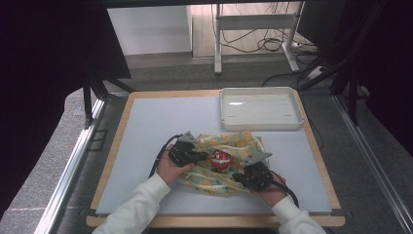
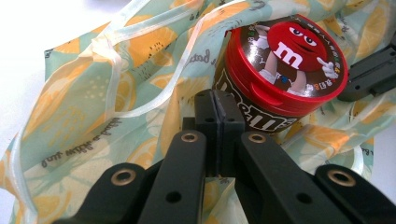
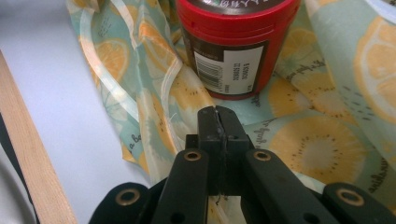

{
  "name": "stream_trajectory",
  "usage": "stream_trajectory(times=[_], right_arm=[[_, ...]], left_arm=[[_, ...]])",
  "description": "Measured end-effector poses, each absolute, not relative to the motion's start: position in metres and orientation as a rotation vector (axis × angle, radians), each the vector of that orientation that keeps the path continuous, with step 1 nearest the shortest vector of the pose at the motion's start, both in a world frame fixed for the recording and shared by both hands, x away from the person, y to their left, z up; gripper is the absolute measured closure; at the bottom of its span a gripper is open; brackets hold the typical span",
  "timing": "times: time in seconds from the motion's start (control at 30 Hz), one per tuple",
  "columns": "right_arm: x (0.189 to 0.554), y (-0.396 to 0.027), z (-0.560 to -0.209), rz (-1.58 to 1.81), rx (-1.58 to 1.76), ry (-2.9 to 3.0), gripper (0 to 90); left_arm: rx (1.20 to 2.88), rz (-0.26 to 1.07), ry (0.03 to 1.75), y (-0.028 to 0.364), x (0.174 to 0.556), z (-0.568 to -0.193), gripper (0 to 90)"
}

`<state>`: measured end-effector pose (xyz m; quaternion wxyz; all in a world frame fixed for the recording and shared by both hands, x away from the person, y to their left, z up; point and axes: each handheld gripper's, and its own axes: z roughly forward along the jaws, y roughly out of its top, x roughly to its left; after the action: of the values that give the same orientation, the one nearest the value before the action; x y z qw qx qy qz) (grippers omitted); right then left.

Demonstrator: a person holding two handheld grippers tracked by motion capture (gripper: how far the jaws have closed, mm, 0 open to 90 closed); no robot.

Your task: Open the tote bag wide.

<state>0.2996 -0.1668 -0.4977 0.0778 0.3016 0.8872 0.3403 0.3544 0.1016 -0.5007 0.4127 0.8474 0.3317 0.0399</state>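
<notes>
The left gripper (image 2: 218,100) has its two black jaws pressed flat together with nothing visible between them, tips resting just beside the lower wall of the candy tub (image 2: 280,74); the right gripper (image 3: 218,116) is clenched the same way, jaws meeting along a thin seam and apparently empty, though a fold of cloth pinched at the very tip cannot be ruled out. Both point at the tub from opposite sides, as the high view shows, with the left gripper (image 1: 187,152) and the right gripper (image 1: 253,175) flanking the tub (image 1: 219,159) near the front middle of the table (image 1: 156,122). The tub stands upright, or slightly tilted, on a crumpled lemon-print bag (image 2: 93,112) that is spread loosely beneath and around it, thin drawstring-like handles (image 2: 140,93) looping across the cloth. By its look the tub is rigid plastic with a red screw lid, smooth and rounded, so likely slippery under narrow pads; squeezing across the brown wall below the lid rim seems the safest hold. The bag is soft, light and limp, will sag and bunch, and is best taken by a pinch on an edge or handle. Further off, a white tray (image 1: 260,108) sits at the far right corner, well apart
</notes>
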Motion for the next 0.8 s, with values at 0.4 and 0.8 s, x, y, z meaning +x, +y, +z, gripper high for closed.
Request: stream_trajectory(times=[0.4,0.8], right_arm=[[0.297,-0.163,-0.504,1.008,0.869,2.697,89.0],[0.291,-0.16,-0.511,0.982,0.833,2.744,89.0]], left_arm=[[2.131,0.102,0.873,0.099,0.365,-0.506,90.0],[2.123,0.096,0.937,0.088,0.391,-0.518,90.0]])
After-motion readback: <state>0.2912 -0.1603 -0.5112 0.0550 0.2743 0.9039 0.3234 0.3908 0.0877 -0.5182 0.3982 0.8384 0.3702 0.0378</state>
